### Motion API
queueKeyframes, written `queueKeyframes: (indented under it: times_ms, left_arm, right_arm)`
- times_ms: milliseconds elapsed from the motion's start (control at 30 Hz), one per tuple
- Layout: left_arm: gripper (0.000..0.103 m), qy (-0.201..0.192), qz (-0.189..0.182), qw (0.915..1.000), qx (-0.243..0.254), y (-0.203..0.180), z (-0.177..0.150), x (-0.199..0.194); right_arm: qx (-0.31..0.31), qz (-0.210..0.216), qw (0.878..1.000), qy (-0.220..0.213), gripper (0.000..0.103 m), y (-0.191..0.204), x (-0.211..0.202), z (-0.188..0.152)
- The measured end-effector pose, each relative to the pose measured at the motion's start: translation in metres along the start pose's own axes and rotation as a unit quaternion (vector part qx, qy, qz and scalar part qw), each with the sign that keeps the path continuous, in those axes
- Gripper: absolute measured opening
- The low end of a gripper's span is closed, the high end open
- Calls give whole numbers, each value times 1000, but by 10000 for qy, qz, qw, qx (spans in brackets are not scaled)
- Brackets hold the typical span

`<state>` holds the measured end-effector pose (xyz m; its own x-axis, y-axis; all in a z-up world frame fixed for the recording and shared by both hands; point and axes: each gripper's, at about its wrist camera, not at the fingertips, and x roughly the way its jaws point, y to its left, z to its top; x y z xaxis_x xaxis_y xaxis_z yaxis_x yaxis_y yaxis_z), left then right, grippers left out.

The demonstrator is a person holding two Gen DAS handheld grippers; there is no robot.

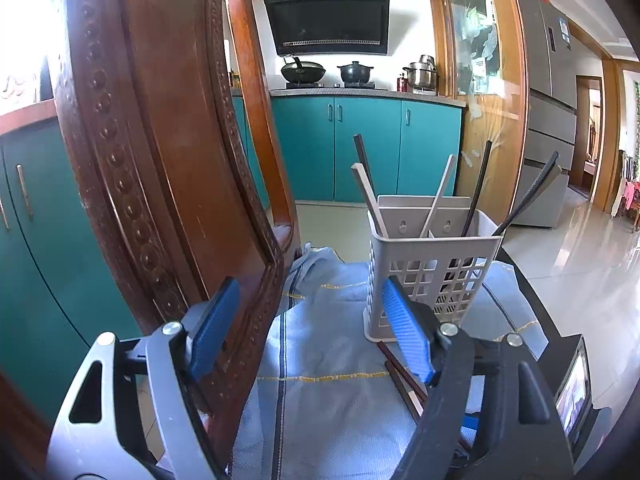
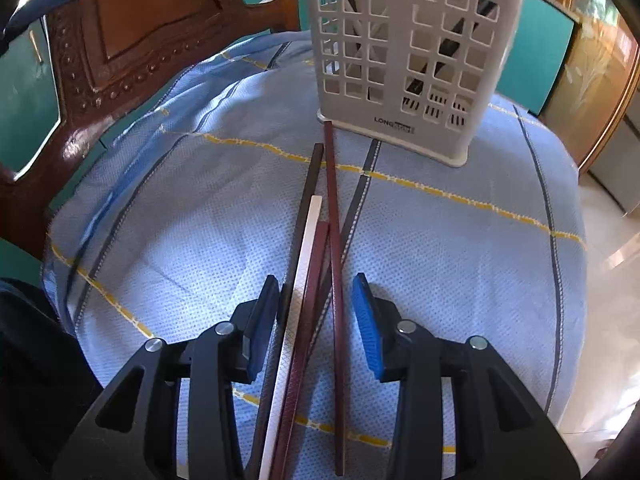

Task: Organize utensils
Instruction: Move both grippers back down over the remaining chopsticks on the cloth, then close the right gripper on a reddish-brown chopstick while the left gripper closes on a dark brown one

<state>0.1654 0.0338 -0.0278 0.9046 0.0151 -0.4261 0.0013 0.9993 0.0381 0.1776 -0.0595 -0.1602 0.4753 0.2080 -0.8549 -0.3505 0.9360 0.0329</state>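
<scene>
A white slotted utensil holder stands on the blue cloth and holds several chopsticks, white and black. It also shows in the right wrist view. Several loose chopsticks lie on the cloth in front of it: dark brown, white and reddish brown. My right gripper is open and low over them, its jaws on either side of the bundle. My left gripper is open and empty, its right finger close to the holder's near corner.
A blue checked cloth covers the round table. A carved wooden chair back rises close on the left, also in the right wrist view. Teal kitchen cabinets, a stove with pots and a fridge lie beyond.
</scene>
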Motion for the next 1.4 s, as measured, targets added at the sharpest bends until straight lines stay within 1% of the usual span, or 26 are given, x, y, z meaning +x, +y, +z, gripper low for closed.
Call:
queueKeyframes:
  times_ms: [33,100,167,300,333,367,433,467,500,533,600,700,800,833,867,933,967,1033,1100,1200,1267,1333,1400]
  left_arm:
    - [74,12,5,10000,18,-1,-1,0]
    - [74,21,20,10000,38,-1,-1,1]
    - [74,34,29,10000,39,0,-2,2]
    - [74,56,42,10000,14,2,-3,2]
    - [74,60,49,10000,17,2,-3,2]
    - [74,64,55,10000,20,2,-4,2]
    - [74,78,67,9999,30,2,-5,2]
    - [74,89,73,9999,36,2,-6,2]
    - [74,98,78,9999,41,2,-6,3]
    - [74,109,87,9999,48,2,-7,3]
    - [74,137,92,9998,55,2,-8,3]
    - [77,200,90,9997,49,1,-10,5]
    - [77,391,-10,9992,0,0,-13,11]
    - [77,456,-46,9989,-27,1,-14,13]
    - [77,524,-76,9986,-49,1,-15,15]
    - [77,686,-165,9975,-69,0,-18,20]
    - [77,746,-195,9970,-65,-1,-19,22]
    - [77,880,-209,9959,-31,-3,-23,26]
    - [77,988,-212,9949,-23,-5,-26,30]
    - [77,1160,-205,9930,-68,-7,-31,37]
    - [77,1259,-234,9917,-146,-6,-32,42]
    - [77,1385,-285,9897,-246,-4,-35,47]
    - [77,1488,-306,9880,-263,-5,-38,52]
  right_arm:
    - [19,10,10000,-14,32,0,-1,-1]
    - [100,69,9999,2,25,-2,-1,0]
    - [219,105,9997,8,24,-6,-2,-1]
    - [563,312,9979,59,24,-19,-6,-4]
    - [655,336,9973,44,13,-23,-8,-6]
    - [754,318,9966,6,6,-29,-12,-7]
    - [943,392,9948,51,5,-40,-16,-10]
    - [1013,380,9941,86,5,-43,-16,-12]
    - [1092,273,9935,145,5,-49,-15,-14]
    - [1144,257,9930,139,3,-53,-15,-16]
    - [1207,209,9923,163,2,-58,-17,-17]
    - [1301,7,9914,123,3,-66,-18,-17]
    - [1374,173,9903,114,4,-71,-19,-18]
    - [1345,193,9907,107,6,-70,-19,-17]
    - [1295,191,9914,96,11,-68,-19,-16]
    - [1180,175,9928,76,18,-62,-17,-15]
    - [1132,182,9934,62,18,-59,-16,-13]
    - [1043,246,9942,36,18,-53,-15,-11]
    - [1001,309,9945,-16,19,-50,-11,-2]
    - [994,459,9940,-49,19,-45,5,24]
    - [929,545,9942,20,19,-41,18,37]
    - [930,419,9948,-12,18,-40,27,46]
    - [941,303,9951,29,12,-41,31,52]
